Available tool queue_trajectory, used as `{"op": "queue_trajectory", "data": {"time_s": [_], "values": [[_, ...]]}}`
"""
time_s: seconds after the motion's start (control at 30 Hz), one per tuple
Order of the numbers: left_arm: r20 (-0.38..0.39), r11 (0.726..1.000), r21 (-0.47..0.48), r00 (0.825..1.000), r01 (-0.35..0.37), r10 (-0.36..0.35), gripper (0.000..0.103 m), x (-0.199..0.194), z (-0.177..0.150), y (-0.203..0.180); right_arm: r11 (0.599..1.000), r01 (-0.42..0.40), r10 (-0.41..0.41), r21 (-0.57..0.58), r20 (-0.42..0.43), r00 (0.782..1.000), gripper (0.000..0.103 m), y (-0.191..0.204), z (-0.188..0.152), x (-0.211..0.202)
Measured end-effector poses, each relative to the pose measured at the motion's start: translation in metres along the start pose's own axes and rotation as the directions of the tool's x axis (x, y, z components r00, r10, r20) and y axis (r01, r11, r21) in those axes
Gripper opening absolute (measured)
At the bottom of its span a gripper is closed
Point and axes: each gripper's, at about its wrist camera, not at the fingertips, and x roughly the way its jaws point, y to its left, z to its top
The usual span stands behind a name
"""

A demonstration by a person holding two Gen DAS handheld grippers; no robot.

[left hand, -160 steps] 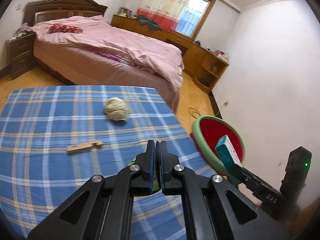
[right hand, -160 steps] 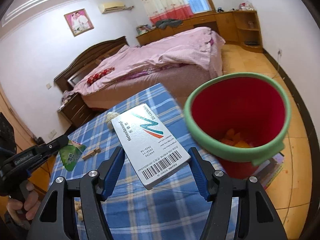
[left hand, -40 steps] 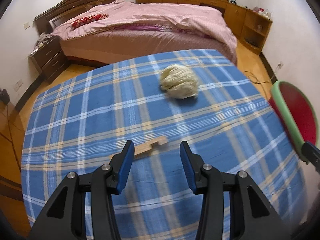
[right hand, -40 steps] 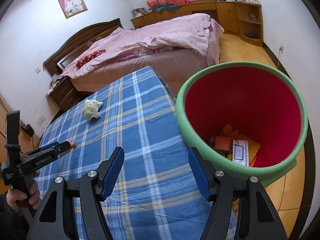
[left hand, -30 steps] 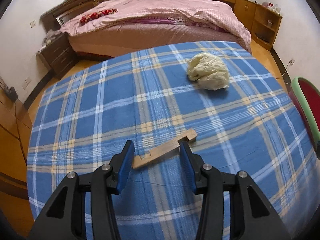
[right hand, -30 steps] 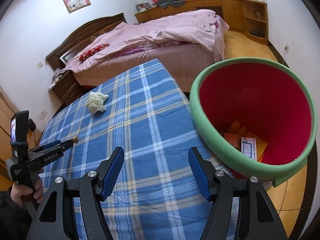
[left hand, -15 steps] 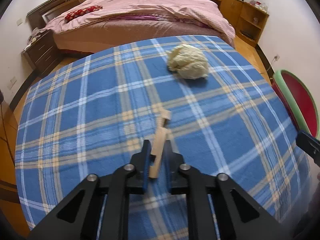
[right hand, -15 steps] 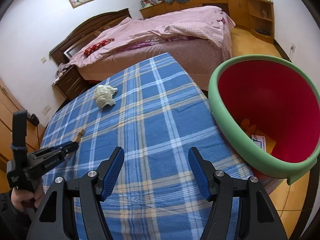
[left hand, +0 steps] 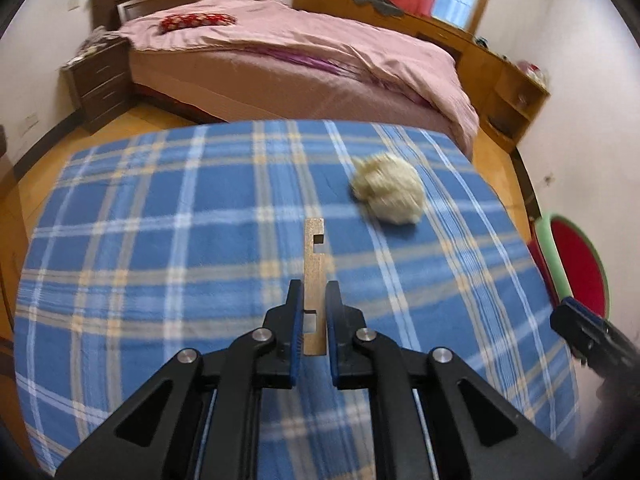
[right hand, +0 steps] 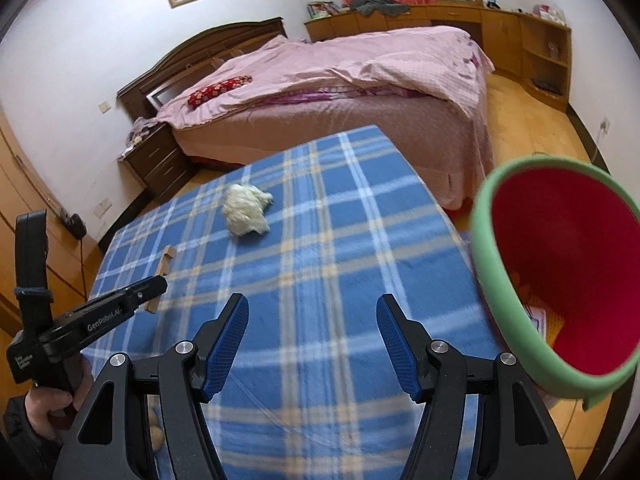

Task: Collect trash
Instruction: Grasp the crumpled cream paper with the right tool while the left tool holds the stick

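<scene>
One wooden strip [left hand: 313,280] is pinched tight in my left claw [left hand: 311,312], some rubbish already sits in the red bin [right hand: 560,264] off right, crumpled paper wad [left hand: 387,187] ahead awaits my wide-open, empty right claw [right hand: 312,340].

Left wrist view looks steeply down along its jaws at the tabletop [left hand: 160,240], close, bed [left hand: 320,64] beyond; right wrist view, from nearer the bin [right hand: 560,264], faces likewise, sharing tabletop [right hand: 340,248], wad [right hand: 244,210], bed [right hand: 360,80].
</scene>
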Motion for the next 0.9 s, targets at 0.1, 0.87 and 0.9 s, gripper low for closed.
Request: {"op": "queue_trajectory", "data": {"time_s": [0.1, 0.87, 0.9], "values": [[0.025, 0.999, -0.027, 0.999, -0.026, 0.026, 0.010, 0.000, 0.008, 0.009, 1.000, -0.011, 0.011, -0.022, 0.004, 1.000, 0.068, 0.013, 0.010, 0.010], [0.045, 0.971, -0.214, 0.992, -0.108, 0.120, 0.010, 0.024, 0.004, 0.078, 0.993, 0.001, -0.008, -0.118, -0.054, 0.999, 0.054, 0.072, 0.061, 0.138], [0.044, 0.971, -0.214, 0.992, -0.105, 0.116, 0.010, 0.025, 0.004, 0.078, 0.993, 0.005, -0.013, -0.118, -0.067, 0.998, 0.044, 0.072, 0.061, 0.142]]}}
